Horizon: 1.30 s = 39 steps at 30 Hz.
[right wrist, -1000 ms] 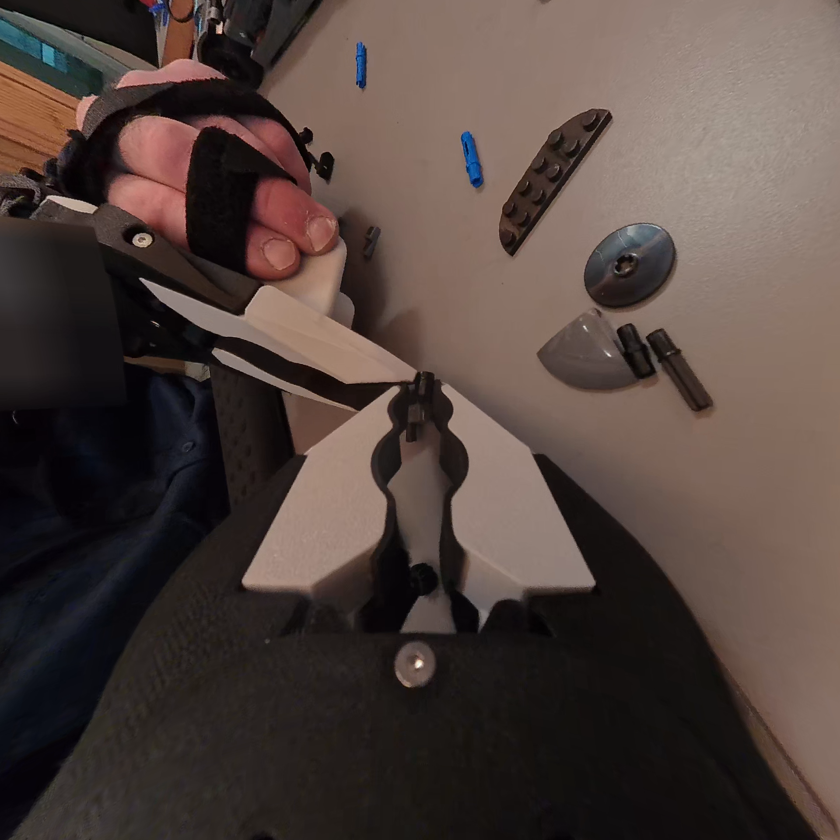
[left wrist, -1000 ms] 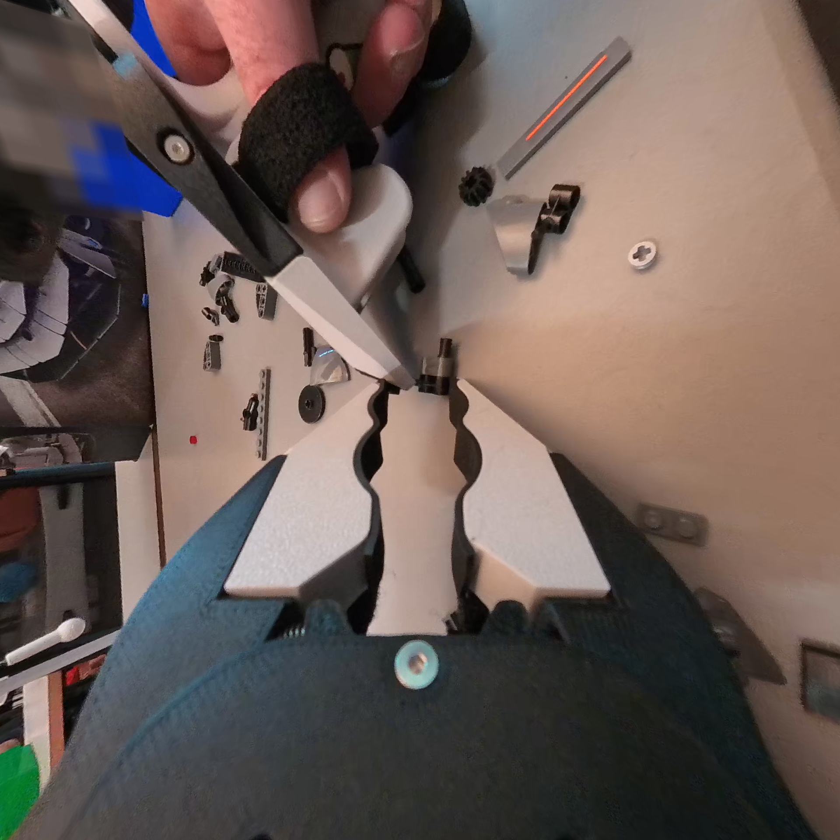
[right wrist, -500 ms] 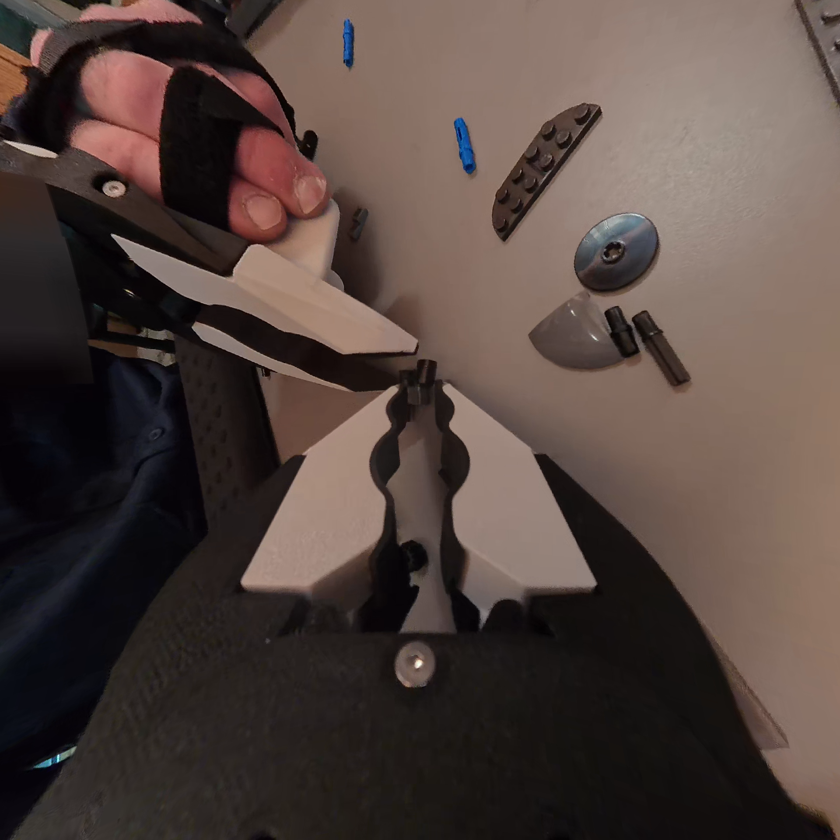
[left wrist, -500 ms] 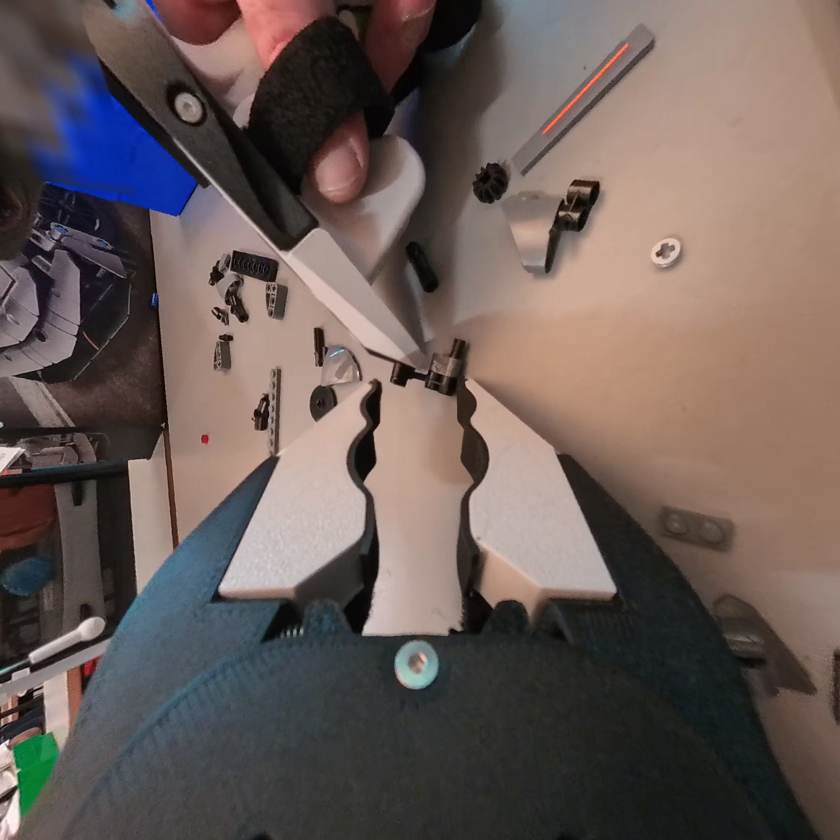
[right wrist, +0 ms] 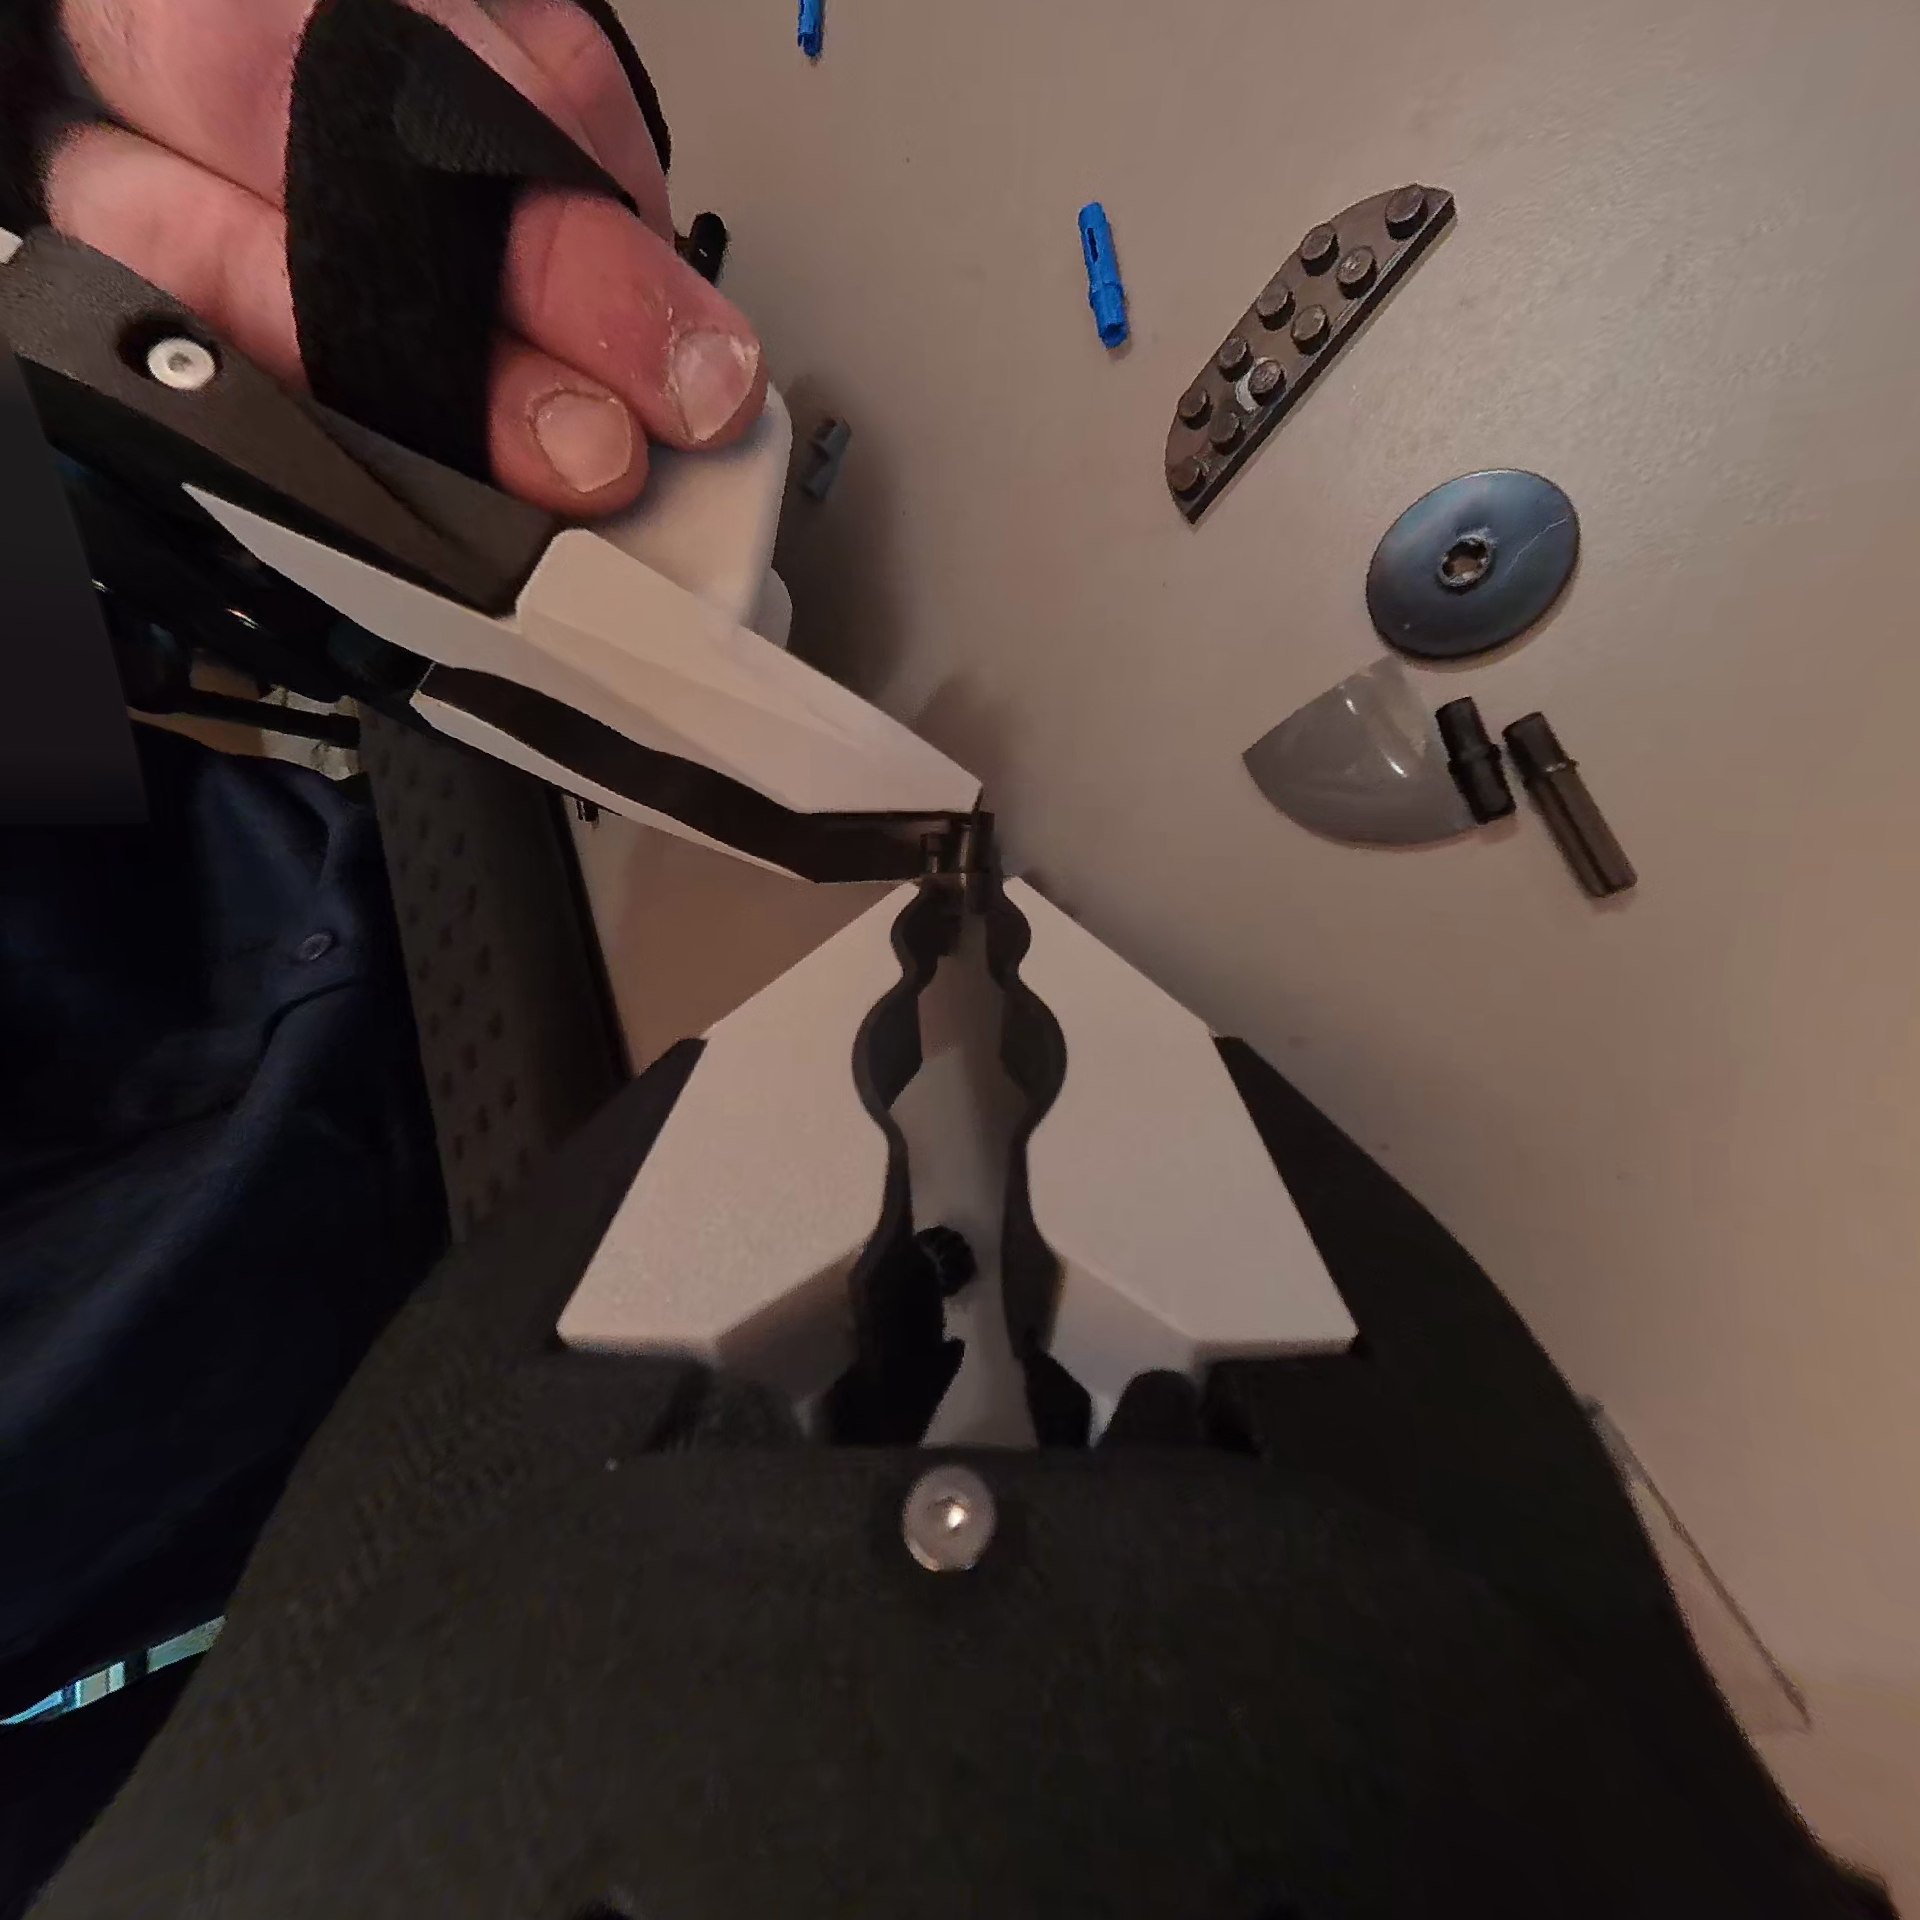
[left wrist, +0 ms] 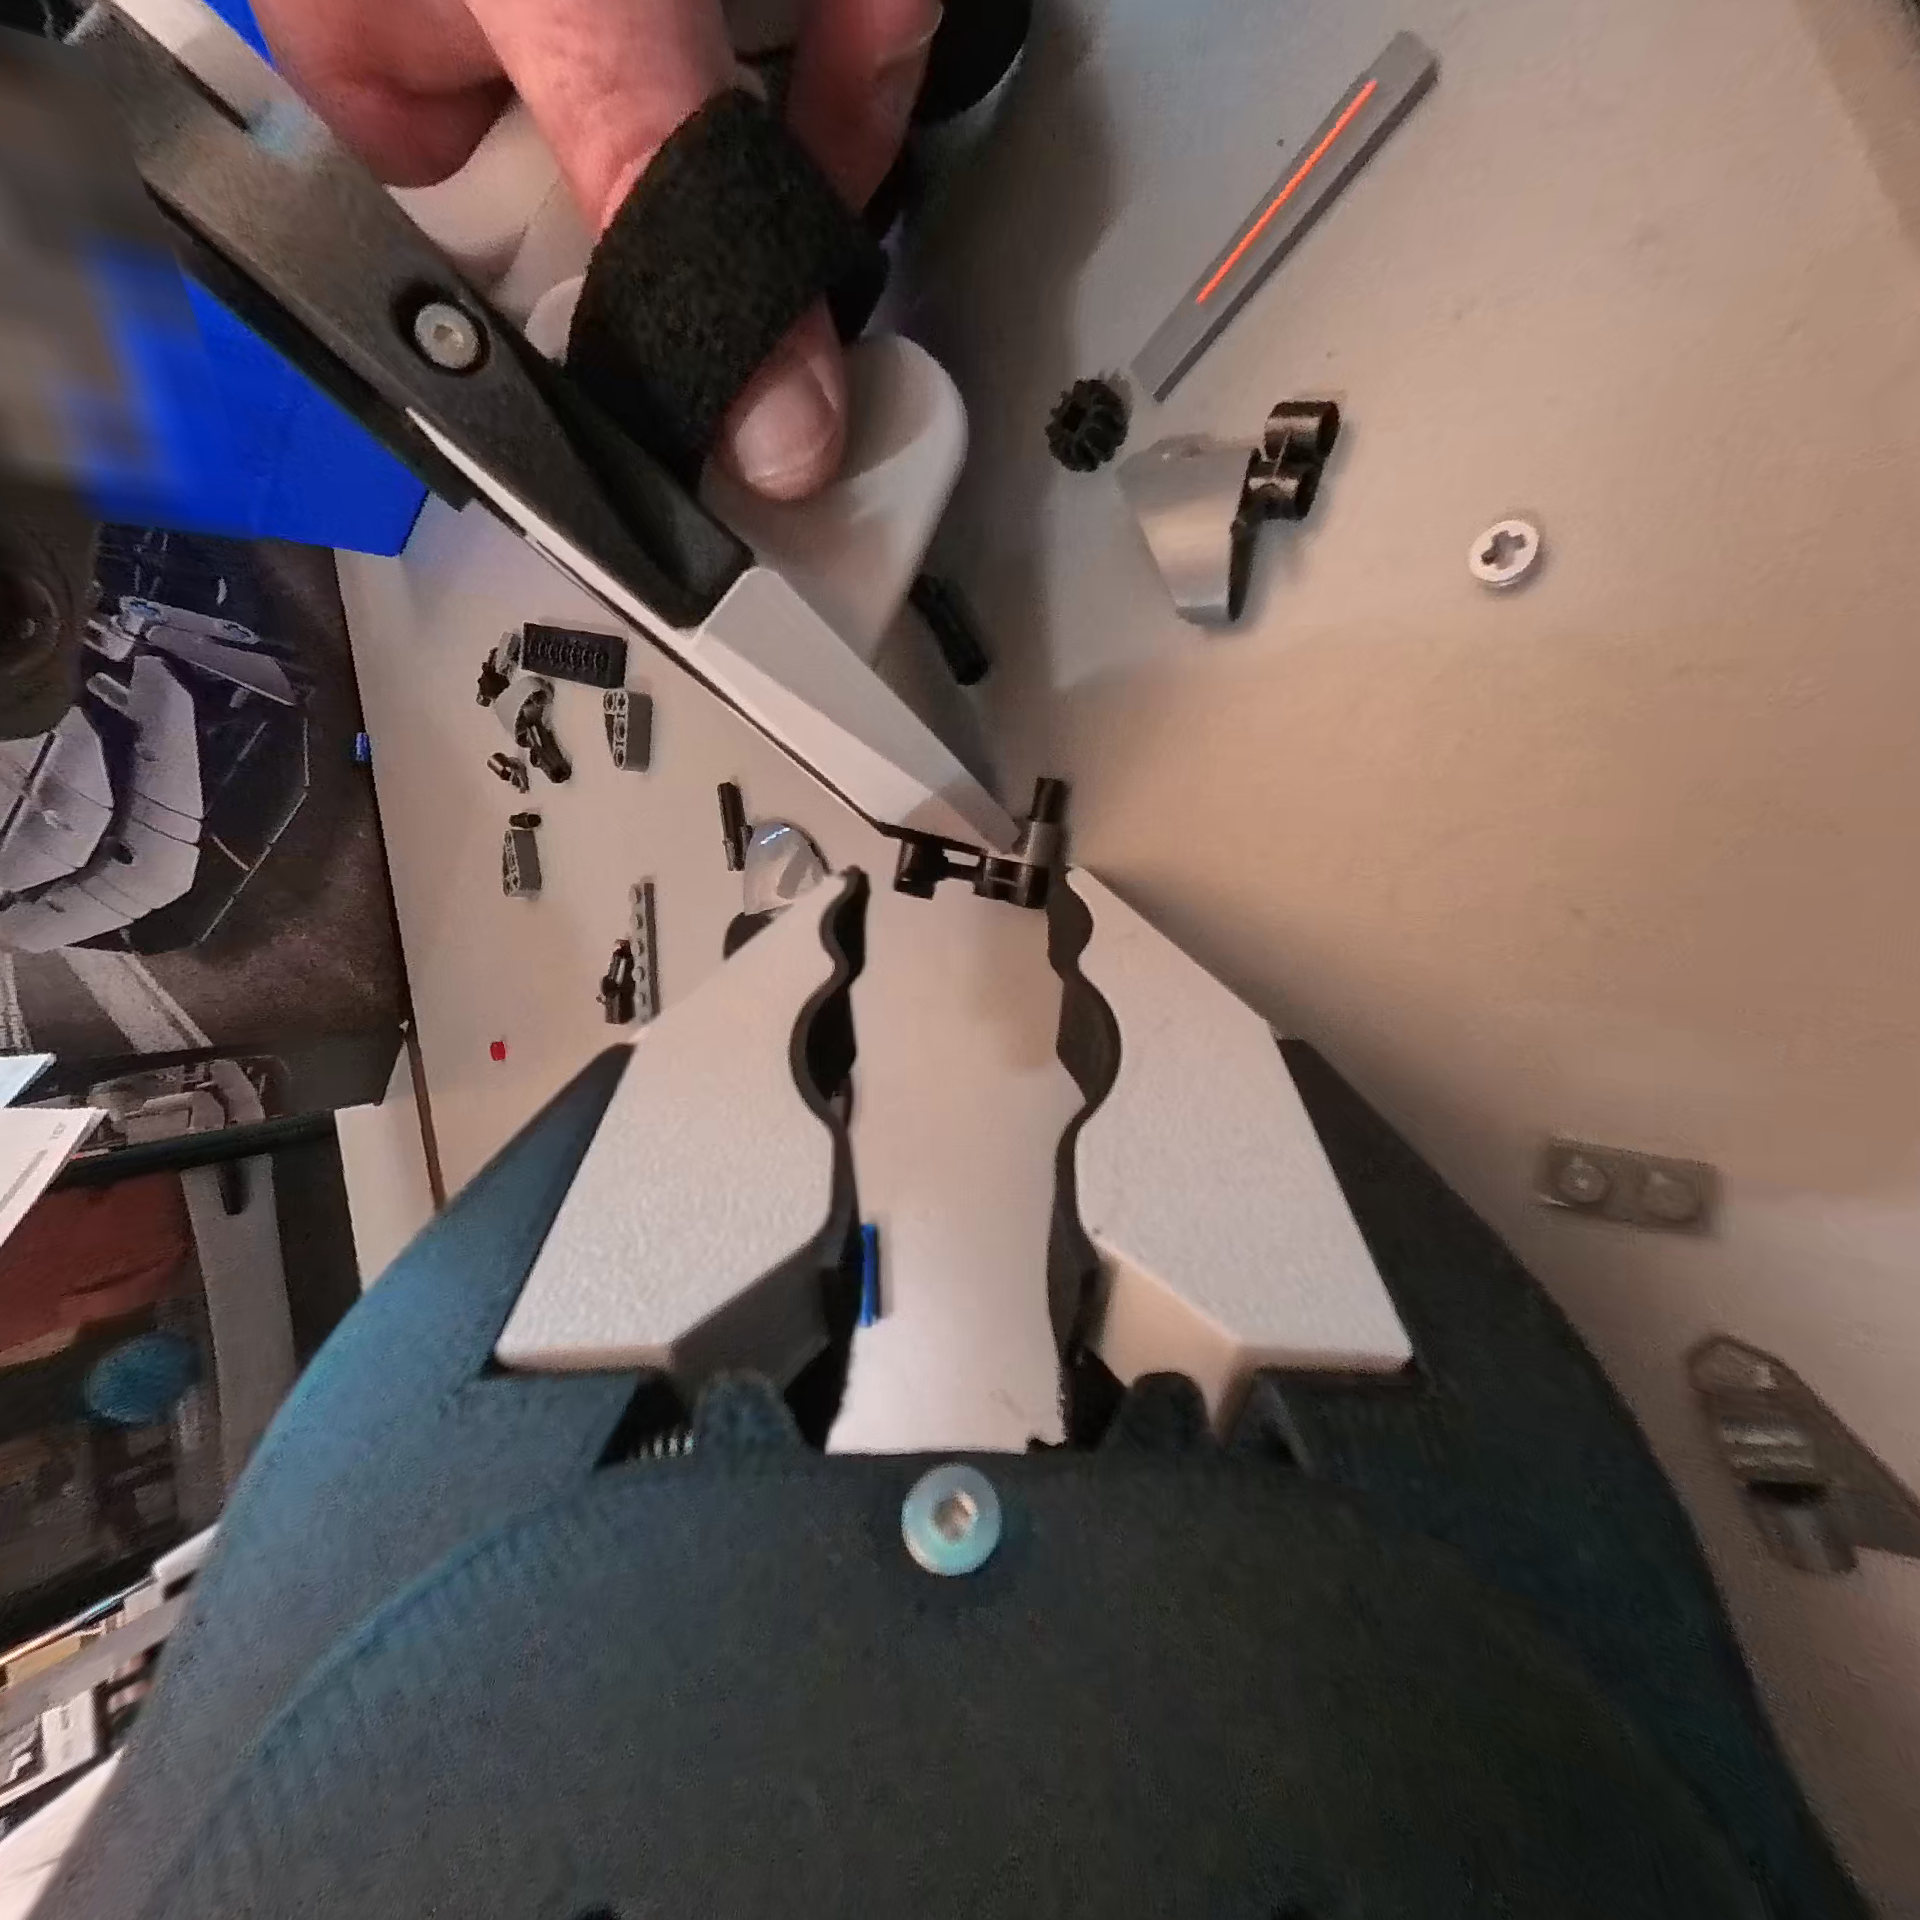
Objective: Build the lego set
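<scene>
A small black connector with pins [left wrist: 982,868] hangs above the pale table. My right gripper [right wrist: 961,883] is shut on it [right wrist: 961,847]. In the left wrist view the right gripper [left wrist: 992,821] comes in from the upper left, held by a person's hand. My left gripper [left wrist: 961,883] is open. Its tips stand on either side of the connector, and the right-hand tip is touching or nearly touching it. In the right wrist view the left gripper [right wrist: 961,821] reaches in from the left, with its tips at the piece.
Loose parts lie on the table [left wrist: 1558,831]: a grey strip with an orange line [left wrist: 1309,197], a black gear [left wrist: 1086,421], a grey curved panel [left wrist: 1184,540], and small pieces at the left [left wrist: 561,686]. Right wrist view: a blue pin [right wrist: 1101,270], a dark plate [right wrist: 1309,343], a dish [right wrist: 1470,561], a grey dome [right wrist: 1351,769], black pins [right wrist: 1569,800]. My left and right fingertips are right by each other.
The right gripper has turned the black connector so that a pin lies sideways across the left gripper's tips. The left jaws have opened slightly. The two grippers parted briefly and are together again.
</scene>
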Each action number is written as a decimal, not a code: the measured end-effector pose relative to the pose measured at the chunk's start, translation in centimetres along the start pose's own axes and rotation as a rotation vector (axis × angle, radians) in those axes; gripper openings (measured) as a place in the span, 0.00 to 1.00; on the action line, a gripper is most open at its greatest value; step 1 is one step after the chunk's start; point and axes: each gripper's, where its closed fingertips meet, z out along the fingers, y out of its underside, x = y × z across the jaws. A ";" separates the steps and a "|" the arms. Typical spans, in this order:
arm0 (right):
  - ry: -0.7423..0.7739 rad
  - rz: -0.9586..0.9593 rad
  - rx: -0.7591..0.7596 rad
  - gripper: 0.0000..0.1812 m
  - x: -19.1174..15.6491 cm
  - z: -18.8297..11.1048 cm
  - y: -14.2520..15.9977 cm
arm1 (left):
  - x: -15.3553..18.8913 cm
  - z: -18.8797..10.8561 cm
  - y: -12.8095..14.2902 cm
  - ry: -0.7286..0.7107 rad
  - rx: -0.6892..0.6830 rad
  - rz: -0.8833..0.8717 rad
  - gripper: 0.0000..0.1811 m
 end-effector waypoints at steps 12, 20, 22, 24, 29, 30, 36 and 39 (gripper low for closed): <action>0.000 -0.030 -0.010 0.03 -0.1 0.2 -0.1 | 0.5 0.0 -0.1 0.073 0.005 -0.026 0.15; -0.002 -0.028 -0.013 0.03 -0.2 0.3 0.0 | 0.7 0.1 -0.2 0.086 0.022 -0.059 0.14; -0.001 -0.033 -0.013 0.02 -0.2 0.3 0.0 | 0.8 0.1 -0.2 0.096 0.025 -0.073 0.14; -0.001 -0.033 -0.013 0.03 -0.2 0.3 0.0 | 0.8 0.1 -0.2 0.096 0.027 -0.080 0.14; 0.000 -0.033 -0.013 0.02 -0.2 0.3 0.0 | 0.8 0.1 -0.2 0.095 0.021 -0.081 0.14; -0.001 -0.034 -0.014 0.02 -0.3 0.3 0.1 | 1.1 0.1 -0.2 0.110 0.024 -0.074 0.11; -0.001 -0.034 -0.013 0.02 -0.3 0.3 0.1 | 1.1 0.1 -0.2 0.115 0.041 -0.090 0.11; 0.004 -0.026 -0.003 0.04 -0.2 0.1 0.0 | 0.8 0.1 -0.2 0.092 0.047 -0.089 0.11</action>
